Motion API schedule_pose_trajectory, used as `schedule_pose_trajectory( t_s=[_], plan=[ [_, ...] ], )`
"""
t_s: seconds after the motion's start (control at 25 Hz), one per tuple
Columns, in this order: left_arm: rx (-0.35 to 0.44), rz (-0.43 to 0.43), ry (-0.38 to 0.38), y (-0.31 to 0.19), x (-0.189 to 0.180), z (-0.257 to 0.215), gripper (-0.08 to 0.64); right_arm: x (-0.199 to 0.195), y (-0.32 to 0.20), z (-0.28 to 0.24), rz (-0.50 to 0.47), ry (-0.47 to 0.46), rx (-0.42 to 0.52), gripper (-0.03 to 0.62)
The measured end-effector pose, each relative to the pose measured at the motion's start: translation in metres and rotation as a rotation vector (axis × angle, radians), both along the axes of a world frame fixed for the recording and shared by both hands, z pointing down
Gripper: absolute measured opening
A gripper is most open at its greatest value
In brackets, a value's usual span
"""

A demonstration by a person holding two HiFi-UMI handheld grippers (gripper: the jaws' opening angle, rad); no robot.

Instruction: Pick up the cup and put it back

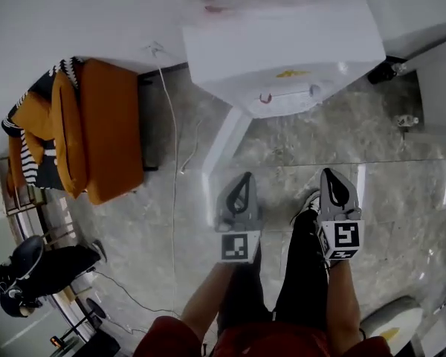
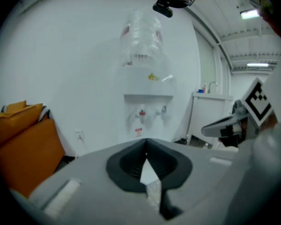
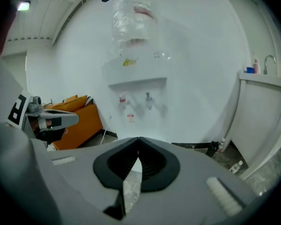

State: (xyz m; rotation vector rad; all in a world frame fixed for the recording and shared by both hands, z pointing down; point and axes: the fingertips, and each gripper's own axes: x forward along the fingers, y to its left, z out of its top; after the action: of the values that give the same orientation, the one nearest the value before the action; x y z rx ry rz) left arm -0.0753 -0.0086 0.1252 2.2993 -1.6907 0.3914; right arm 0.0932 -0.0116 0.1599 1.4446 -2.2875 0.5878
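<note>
Two hand-held grippers are held out side by side above a grey marble floor (image 1: 282, 155), seen from overhead: the left hand-held gripper (image 1: 243, 184) and the right hand-held gripper (image 1: 334, 178). Both are clenched, tips pressed together, and nothing is gripped between them in either gripper view. A white water dispenser (image 1: 282, 50) is faced, with a clear bottle (image 2: 141, 36) on top and two small taps (image 2: 142, 113) in its recess. An orange sofa (image 1: 104, 132) is set to the left. The cup is not shown in any view, so its place cannot be given. With the jaws closed, a cup could be knocked over rather than grasped if they are not parted before an approach is made. A thin white cable (image 1: 172, 199) is trailed across the floor to the left and could be snagged underfoot. The dispenser's recess is blurred and washed out, and its base is cut off in both gripper views by the gripper bodies.
</note>
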Motion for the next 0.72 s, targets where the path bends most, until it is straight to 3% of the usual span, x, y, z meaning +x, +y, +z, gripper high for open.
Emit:
schedule_pose_trajectory(
  t_s=[0.12, 0.28, 0.48, 0.72],
  plan=[
    [-0.011, -0.015, -0.023, 0.010, -0.003, -0.054, 0.000, -0.005, -0.002, -0.063, -0.016, -0.006, 0.036, 0.002],
    [-0.008, -0.009, 0.001, 0.025, 0.000, -0.124, 0.000, -0.010, 0.006, -0.141, -0.053, 0.026, 0.078, 0.002],
    [0.055, 0.051, -0.023, 0.027, 0.003, -0.219, 0.000, -0.016, 0.013, -0.230, -0.054, -0.029, 0.108, 0.002],
    [0.156, 0.087, -0.076, 0.022, -0.002, -0.313, 0.000, -0.016, 0.021, -0.323, -0.051, -0.003, 0.193, 0.002]
  ],
)
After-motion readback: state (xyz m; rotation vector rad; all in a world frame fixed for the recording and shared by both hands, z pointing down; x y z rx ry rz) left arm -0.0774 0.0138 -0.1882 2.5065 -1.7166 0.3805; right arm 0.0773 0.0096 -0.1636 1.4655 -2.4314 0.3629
